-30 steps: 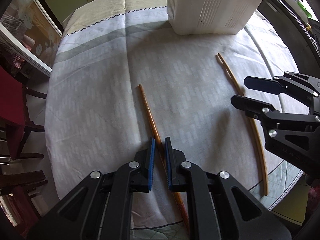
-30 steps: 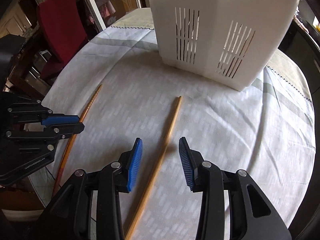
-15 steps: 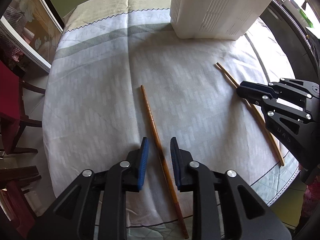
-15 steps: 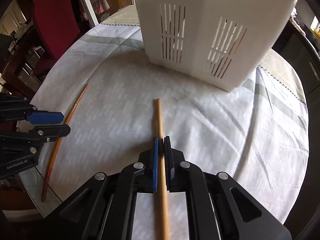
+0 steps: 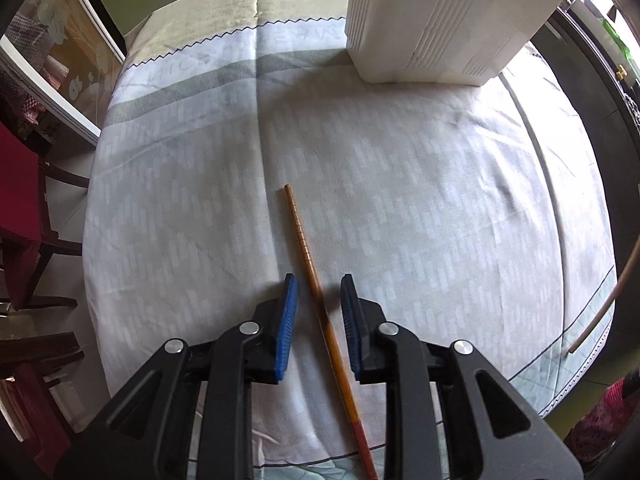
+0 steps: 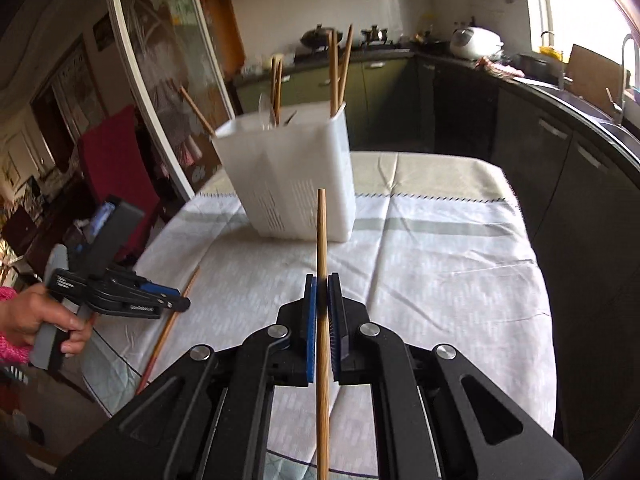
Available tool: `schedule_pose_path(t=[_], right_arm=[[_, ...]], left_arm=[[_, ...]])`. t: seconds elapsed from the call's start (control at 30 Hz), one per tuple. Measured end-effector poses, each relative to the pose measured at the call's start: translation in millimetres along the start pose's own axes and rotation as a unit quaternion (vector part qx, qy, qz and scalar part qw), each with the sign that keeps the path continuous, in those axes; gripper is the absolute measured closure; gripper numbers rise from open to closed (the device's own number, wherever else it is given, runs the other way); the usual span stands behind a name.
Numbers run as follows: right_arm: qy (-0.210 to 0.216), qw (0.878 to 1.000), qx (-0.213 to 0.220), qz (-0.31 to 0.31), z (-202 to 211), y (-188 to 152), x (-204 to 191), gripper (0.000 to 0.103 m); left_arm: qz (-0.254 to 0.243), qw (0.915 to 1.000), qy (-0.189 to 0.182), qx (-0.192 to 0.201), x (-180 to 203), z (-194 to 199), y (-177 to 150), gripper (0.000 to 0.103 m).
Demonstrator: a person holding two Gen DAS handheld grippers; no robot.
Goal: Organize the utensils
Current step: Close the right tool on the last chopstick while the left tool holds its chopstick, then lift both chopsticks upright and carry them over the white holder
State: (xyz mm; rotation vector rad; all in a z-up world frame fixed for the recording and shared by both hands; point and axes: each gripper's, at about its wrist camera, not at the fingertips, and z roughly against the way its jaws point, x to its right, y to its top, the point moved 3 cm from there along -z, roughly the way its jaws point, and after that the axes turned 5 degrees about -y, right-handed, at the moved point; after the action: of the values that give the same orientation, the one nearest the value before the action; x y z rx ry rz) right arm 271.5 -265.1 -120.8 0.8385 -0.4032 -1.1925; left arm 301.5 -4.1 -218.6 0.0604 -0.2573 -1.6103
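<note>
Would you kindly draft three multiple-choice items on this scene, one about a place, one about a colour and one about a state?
1. Where does the darker chopstick lie?
A. On the tablecloth, between the open pads of the left gripper
B. Inside the white utensil holder
C. On the floor

2. What colour are the gripper's pads?
A. Red
B. Blue
C. Yellow

3. What is the state of the right gripper?
A. Open and empty
B. Shut on a spoon
C. Shut on the light chopstick

Answers:
1 A: the left wrist view shows it flat on the cloth, running between the pads without touching either.
2 B: the pads look blue in both wrist views.
3 C: the right wrist view shows the pads pressed against the stick, which is lifted off the table.
</note>
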Motion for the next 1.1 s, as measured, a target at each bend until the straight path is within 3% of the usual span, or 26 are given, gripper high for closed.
schedule_pose_path(t=[0.07,0.2,0.43,0.77,1.1], right_arm=[[0.004,0.999,0.032,-0.024,27,-6,8,0.097],[0.001,0.996,0.073,-0.056,65,-16,22,0.097],[-0.002,0.993,0.102,-0.052,104,-21,28,0.096],[-0.006,0.993,0.111,-0.046,106,-22,26,0.096],[-0.009,0.993,0.112,-0.042,104,-24,24,0.096]], left_arm=[[-0.003,1.0,0.006,0.004,3,-1,3,0.095],[0.005,0.9999,-0.002,0.013,10,-1,11,0.097],[0.001,0.9954,-0.025,0.092,12,49,12,0.097],[-0.008,0.9779,-0.047,0.204,18,125,-5,0.097],[-0.028,0.9679,-0.056,0.243,32,156,-24,0.097]])
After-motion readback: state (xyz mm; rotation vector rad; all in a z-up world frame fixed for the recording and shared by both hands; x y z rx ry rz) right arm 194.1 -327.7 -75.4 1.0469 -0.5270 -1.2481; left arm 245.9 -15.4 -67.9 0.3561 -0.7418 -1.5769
